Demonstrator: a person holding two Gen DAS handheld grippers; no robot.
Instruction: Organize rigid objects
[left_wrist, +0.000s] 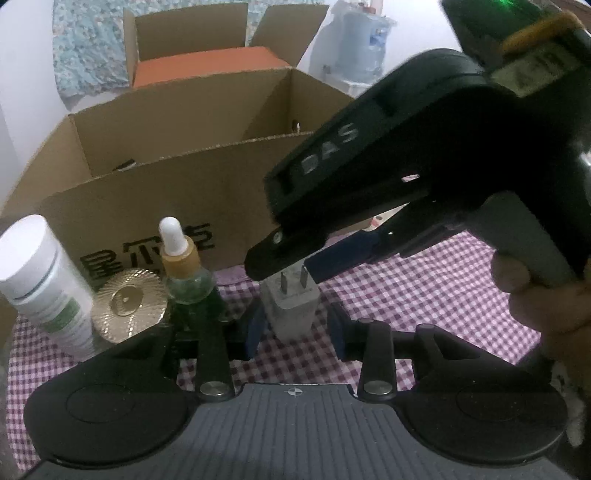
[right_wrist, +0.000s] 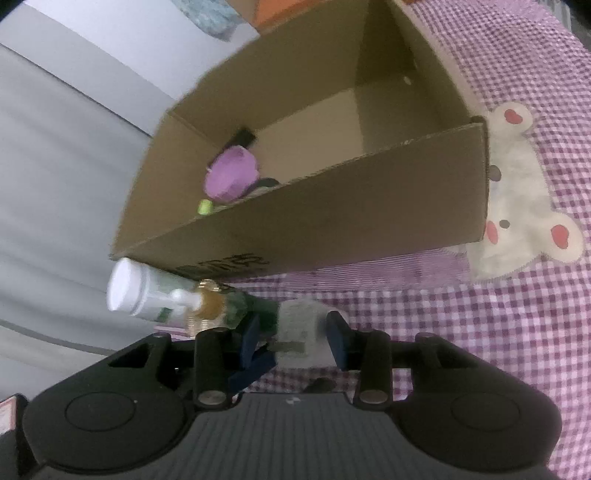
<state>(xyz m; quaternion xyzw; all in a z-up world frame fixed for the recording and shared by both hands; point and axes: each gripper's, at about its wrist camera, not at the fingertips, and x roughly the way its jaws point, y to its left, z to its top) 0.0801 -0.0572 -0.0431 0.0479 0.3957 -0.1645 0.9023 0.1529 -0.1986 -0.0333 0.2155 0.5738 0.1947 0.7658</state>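
Both tongs converge on one white plug adapter (left_wrist: 293, 310), which stands upright with its two metal prongs up on a purple-and-white checked cloth (left_wrist: 424, 295).

Left tongs (left_wrist: 295, 328): blue pads sit either side of the adapter's body with visible gaps on both sides. Released, not pressing.

Right tongs (right_wrist: 293, 334): come in from the right of the left-wrist view, held by a hand (left_wrist: 546, 314), tips down at the adapter's prong end. From the right wrist view the adapter lies between the blue pads, which stand apart from it; image is blurred at the contact zone, but the tongs read as released.

To the adapter's left, in a row: a dropper bottle (left_wrist: 184, 266) with white bulb, amber collar and green glass; a gold ribbed disc lid (left_wrist: 127, 304); a white cylindrical bottle (left_wrist: 44, 280) with green label. All stand just in front of a cardboard box (left_wrist: 155, 192) with black printed characters on its front wall.

The box is open at the top. Inside, by the right wrist view: a purple rounded object (right_wrist: 231, 177), a small yellow-green item (right_wrist: 204, 206), something black at the back.

Behind it is a second open carton holding an orange box (left_wrist: 207, 64). A cream bear patch (right_wrist: 521, 192) with red ears is on the cloth beside the box.
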